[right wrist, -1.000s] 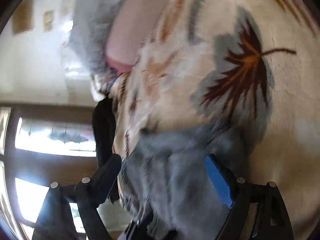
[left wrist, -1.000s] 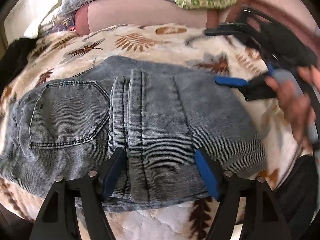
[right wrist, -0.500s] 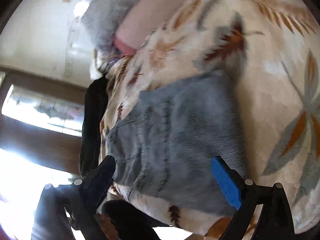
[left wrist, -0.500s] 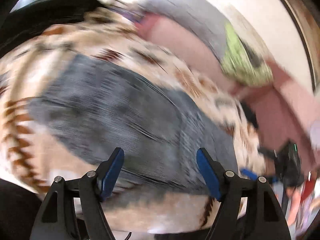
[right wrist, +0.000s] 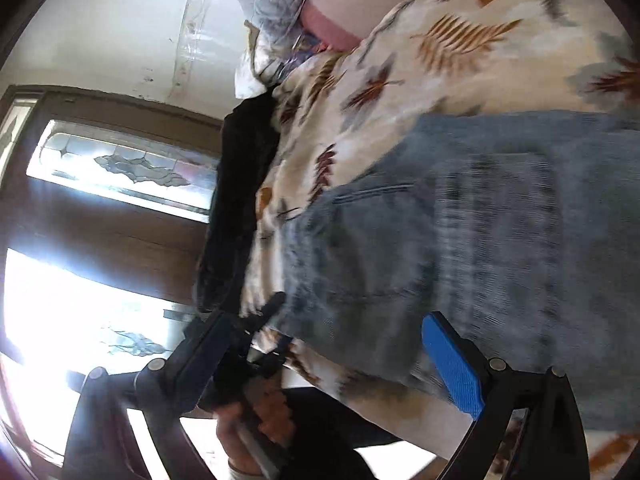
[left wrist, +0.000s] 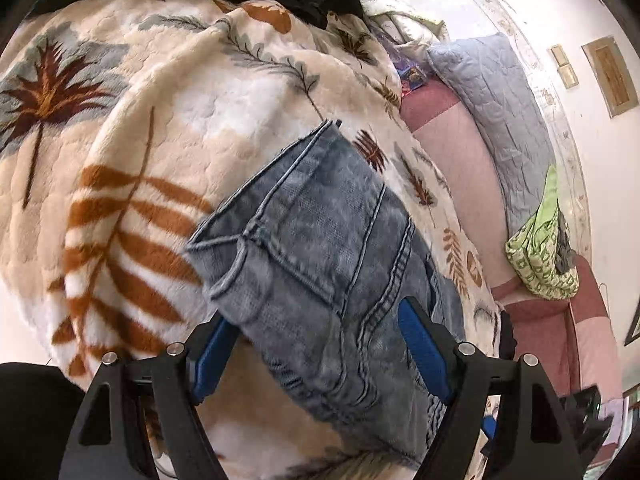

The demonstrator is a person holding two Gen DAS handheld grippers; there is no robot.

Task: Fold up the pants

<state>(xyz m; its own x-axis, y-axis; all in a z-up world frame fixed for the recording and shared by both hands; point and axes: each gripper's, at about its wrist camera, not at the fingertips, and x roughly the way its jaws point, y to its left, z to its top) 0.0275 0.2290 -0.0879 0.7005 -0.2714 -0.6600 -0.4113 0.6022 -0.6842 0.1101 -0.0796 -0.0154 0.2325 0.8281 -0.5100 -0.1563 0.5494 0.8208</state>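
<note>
Jeans (left wrist: 320, 264), grey-blue denim, lie in a compact folded stack on the leaf-print fleece blanket (left wrist: 160, 128); seams and a back pocket face up. Left gripper (left wrist: 316, 344) is spread wide, 1 blue pad at each side of the stack's near end, apparently straddling it to square or lift it; contact unclear. Right gripper (right wrist: 340, 360) also gapes wide, holding nothing, near the stack's edge. Fold looks nearly complete.

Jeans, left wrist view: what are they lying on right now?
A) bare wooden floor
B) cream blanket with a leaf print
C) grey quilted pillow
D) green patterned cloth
B: the folded jeans rest on the cream leaf-print blanket; the grey quilted pillow and the green patterned cloth lie off to the side, apart from them.
</note>
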